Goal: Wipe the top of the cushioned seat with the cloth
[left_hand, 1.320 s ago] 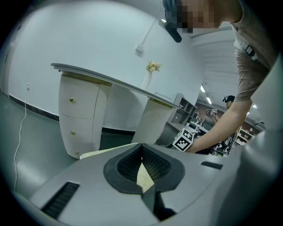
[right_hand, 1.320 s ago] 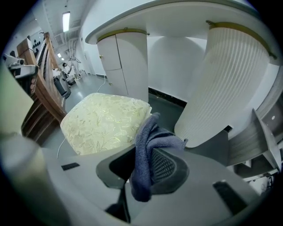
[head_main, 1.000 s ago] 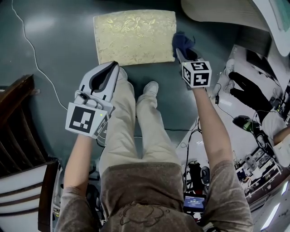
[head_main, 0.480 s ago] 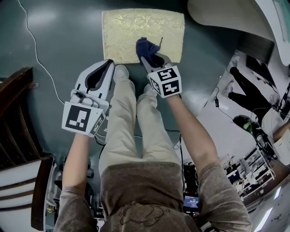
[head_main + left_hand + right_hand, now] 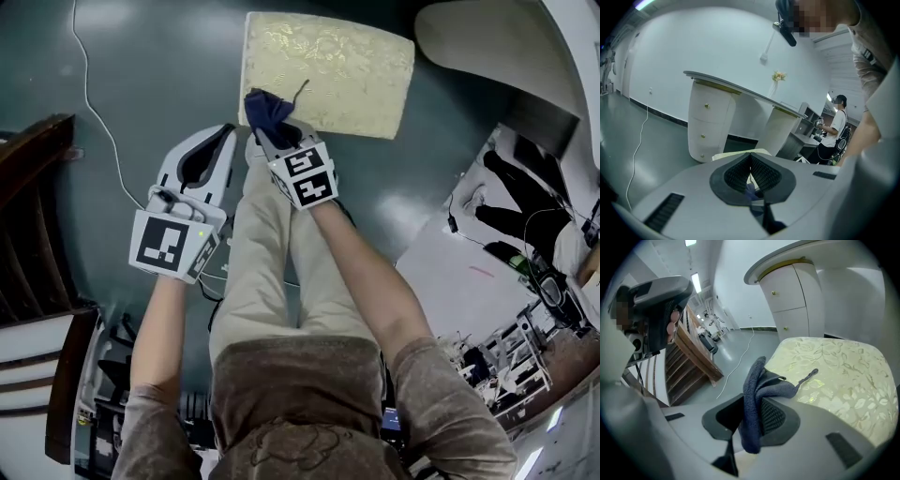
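Note:
The cushioned seat (image 5: 337, 67) is a pale gold square with a leaf pattern, standing on the dark floor ahead of my feet. The dark blue cloth (image 5: 266, 109) lies bunched on its near left corner. My right gripper (image 5: 273, 131) is shut on the cloth. In the right gripper view the cloth (image 5: 755, 385) hangs folded between the jaws of the right gripper (image 5: 757, 414), with the seat (image 5: 834, 373) to its right. My left gripper (image 5: 223, 137) is held left of the seat, over the floor, shut and empty. In its own view the left gripper (image 5: 750, 161) points at a white counter.
Dark wooden furniture (image 5: 33, 211) stands at the left. A white cable (image 5: 89, 89) runs over the floor beside it. A white curved counter (image 5: 487, 42) lies at the upper right, and a person (image 5: 836, 127) stands beyond it. My legs and shoes sit just short of the seat.
My right gripper has dragged the cloth leftward along the seat's near side, from the right corner to the left corner. The left gripper has stayed about where it was.

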`<state>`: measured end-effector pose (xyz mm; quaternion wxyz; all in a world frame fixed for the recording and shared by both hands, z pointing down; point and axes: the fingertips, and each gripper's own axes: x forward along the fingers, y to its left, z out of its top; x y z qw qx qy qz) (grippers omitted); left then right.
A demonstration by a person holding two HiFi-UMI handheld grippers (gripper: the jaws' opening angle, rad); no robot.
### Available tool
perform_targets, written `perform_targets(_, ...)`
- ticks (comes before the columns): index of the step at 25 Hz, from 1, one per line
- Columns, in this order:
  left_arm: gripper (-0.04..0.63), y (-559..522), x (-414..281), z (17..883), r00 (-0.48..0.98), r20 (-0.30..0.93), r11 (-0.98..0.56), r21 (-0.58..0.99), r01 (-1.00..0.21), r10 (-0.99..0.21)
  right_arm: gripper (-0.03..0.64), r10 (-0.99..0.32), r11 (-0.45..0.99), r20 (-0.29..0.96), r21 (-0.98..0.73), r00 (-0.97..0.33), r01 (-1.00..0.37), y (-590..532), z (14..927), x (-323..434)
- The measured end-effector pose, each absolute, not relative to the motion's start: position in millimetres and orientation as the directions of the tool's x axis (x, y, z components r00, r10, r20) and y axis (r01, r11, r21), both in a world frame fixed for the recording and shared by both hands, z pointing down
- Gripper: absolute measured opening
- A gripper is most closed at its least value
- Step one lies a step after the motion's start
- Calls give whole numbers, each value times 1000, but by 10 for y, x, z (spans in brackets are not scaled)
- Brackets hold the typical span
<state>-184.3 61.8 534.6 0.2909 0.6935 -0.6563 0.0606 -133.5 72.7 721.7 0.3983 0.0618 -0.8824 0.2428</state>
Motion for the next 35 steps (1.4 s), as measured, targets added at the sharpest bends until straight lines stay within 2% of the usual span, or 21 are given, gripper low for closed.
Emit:
perform_targets(8,17,645,-1906,5401,121,466,49,335,-941,-876,97,116,894,748,-365,-653,-260,853,7333,-1492)
perform_targets(19,18,522,-1767,5373,162,456,6,344,-939,-875,98,74,895,754,-338,-653,-289,708,7269,-1366)
perform_targets(35,18,208,-1319,5297,254,461,-88,351,-932,-850,99,-77,860,775,-267,-627,-435,5,7235,-372)
